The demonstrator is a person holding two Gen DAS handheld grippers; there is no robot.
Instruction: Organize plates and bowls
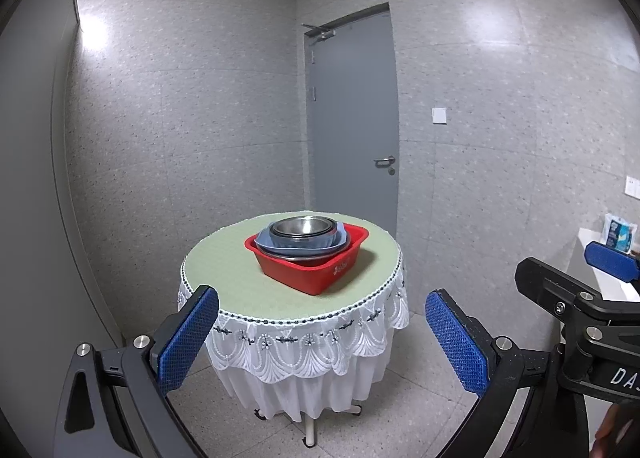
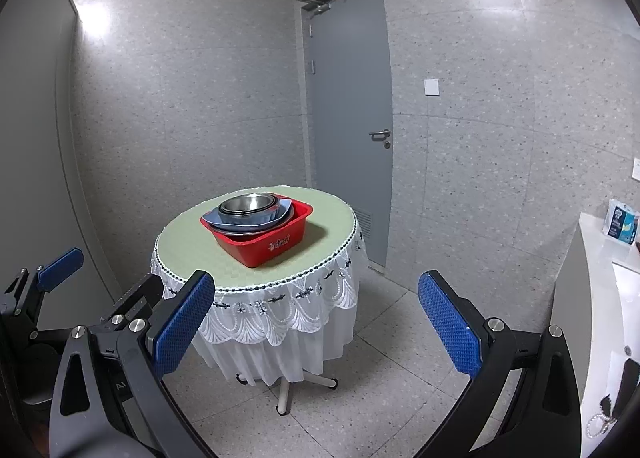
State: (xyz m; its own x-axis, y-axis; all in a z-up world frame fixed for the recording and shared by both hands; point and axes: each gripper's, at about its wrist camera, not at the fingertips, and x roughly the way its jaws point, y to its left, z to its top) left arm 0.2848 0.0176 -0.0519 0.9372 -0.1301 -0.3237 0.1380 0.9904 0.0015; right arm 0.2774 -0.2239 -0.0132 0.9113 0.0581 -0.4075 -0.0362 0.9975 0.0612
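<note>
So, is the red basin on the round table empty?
No, the red basin holds a stack: a blue plate with nested steel bowls on top.

Free: green tabletop (image 1: 224, 270) bare all around the red basin (image 1: 308, 270) | Obstacle: stacked bowls (image 1: 302, 232) fill that basin | Above the basin: open air

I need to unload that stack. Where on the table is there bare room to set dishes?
The round table has bare green cloth left of and in front of the red basin, to the beaded edge. The basin itself is crowded with nested metal bowls on a blue plate.
</note>
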